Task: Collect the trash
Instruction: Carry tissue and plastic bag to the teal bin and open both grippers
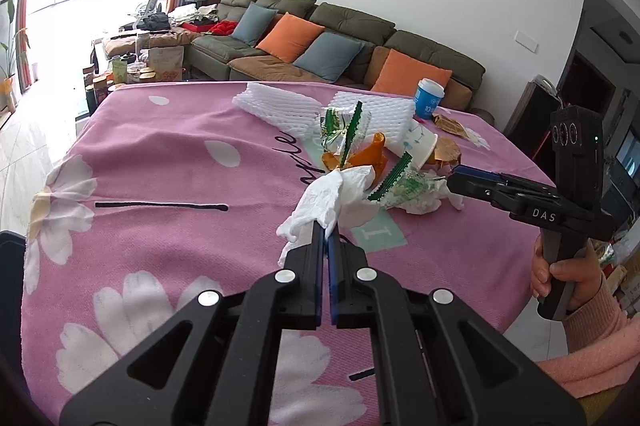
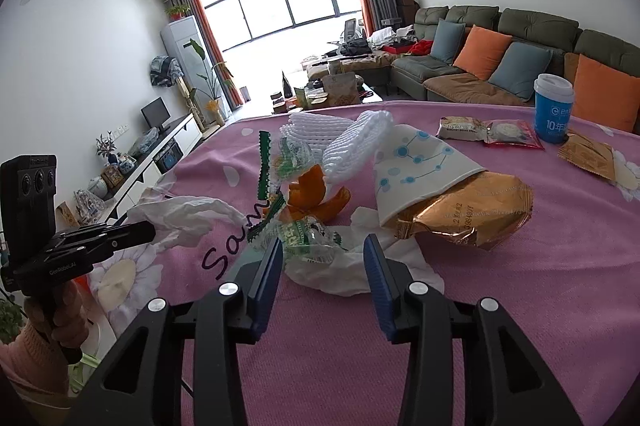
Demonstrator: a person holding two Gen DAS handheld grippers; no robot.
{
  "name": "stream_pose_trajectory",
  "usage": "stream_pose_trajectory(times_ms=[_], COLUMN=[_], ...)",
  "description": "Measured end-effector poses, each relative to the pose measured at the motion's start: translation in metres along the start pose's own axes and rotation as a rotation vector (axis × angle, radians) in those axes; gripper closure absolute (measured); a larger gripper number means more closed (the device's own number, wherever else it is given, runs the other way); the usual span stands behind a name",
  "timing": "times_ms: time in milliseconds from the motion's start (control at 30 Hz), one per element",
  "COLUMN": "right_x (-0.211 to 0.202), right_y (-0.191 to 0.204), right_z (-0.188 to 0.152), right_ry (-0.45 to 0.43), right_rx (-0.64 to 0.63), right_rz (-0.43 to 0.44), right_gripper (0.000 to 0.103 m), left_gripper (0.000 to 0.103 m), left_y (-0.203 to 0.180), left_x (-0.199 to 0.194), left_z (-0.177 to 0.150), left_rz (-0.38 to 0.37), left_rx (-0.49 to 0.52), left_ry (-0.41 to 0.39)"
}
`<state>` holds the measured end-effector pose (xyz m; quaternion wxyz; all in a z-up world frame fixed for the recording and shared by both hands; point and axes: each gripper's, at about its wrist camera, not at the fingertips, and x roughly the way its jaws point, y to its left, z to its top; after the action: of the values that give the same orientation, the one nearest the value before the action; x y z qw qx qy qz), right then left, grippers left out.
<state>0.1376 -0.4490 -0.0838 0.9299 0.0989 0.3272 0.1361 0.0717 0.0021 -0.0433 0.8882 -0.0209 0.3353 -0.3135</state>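
Tissue [image 1: 332,202] clamped in left hand-held gripper [image 1: 326,230]; right hand-held gripper [image 2: 324,250] parted.

Left claw [image 1: 327,234] tight on crumpled white tissue [image 1: 332,200] (above pink tablecloth [image 1: 168,154])

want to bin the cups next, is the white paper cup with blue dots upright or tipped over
Tipped over. The white paper cup lies on its side on the pink tablecloth, its open mouth against a gold snack wrapper.
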Motion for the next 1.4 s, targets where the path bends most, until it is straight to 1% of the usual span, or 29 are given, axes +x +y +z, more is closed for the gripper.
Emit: stream_pose_trajectory(times_ms=[33,67,100,133,200,267,367,433,467,500,667,800,1067,1267,1400], right_x=[0.001,0.002,0.003,0.005,0.009,0.017,0.025,0.03,0.032,0.033,0.031,0.025,0.019,0.031,0.043], right_y=[-0.001,-0.001,-0.002,-0.001,0.001,0.005,0.01,0.012,0.014,0.015,0.019,0.022,0.042,0.073,0.1], right_z=[0.0,0.0,0.0,0.001,0.002,0.004,0.005,0.005,0.005,0.004,0.005,0.007,0.017,0.023,0.027], right_ry=[0.003,0.006,0.009,0.011,0.014,0.036,0.054,0.063,0.067,0.071,0.057,0.036,0.012,0.027,0.044], right_rx=[0.001,0.001,-0.002,-0.007,-0.021,-0.038,-0.06,-0.066,-0.067,-0.066,-0.073,-0.068,-0.069,-0.097,-0.129], right_rz=[-0.001,-0.002,-0.002,-0.002,0.003,0.012,0.018,0.023,0.023,0.026,0.035,0.06,0.151,0.244,0.31], right_gripper=[0.062,0.059,0.052,0.05,0.05,0.046,0.046,0.052,0.061,0.068,0.073,0.073,0.073,0.073,0.073], left_gripper=[0.101,0.101,0.101,0.101,0.101,0.101,0.101,0.101,0.101,0.101,0.101,0.101,0.101,0.101,0.101], left_y=[0.002,0.005,0.007,0.009,0.013,0.016,0.021,0.024,0.026,0.028,0.036,0.041,0.052,0.066,0.078], left_x=[-0.002,-0.005,-0.007,-0.009,-0.013,-0.015,-0.017,-0.019,-0.02,-0.021,-0.027,-0.032,-0.058,-0.082,-0.102], left_z=[-0.001,-0.001,-0.002,-0.002,-0.002,-0.003,-0.004,-0.005,-0.005,-0.006,-0.009,-0.012,-0.016,-0.019,-0.023], left_rz=[0.006,0.012,0.016,0.02,0.029,0.038,0.048,0.056,0.062,0.065,0.079,0.093,0.125,0.169,0.217], left_rx=[-0.006,-0.011,-0.015,-0.02,-0.027,-0.036,-0.046,-0.052,-0.055,-0.058,-0.074,-0.082,-0.102,-0.126,-0.15], left_ry=[-0.004,-0.007,-0.011,-0.014,-0.018,-0.02,-0.021,-0.021,-0.021,-0.021,-0.026,-0.032,-0.07,-0.102,-0.126])
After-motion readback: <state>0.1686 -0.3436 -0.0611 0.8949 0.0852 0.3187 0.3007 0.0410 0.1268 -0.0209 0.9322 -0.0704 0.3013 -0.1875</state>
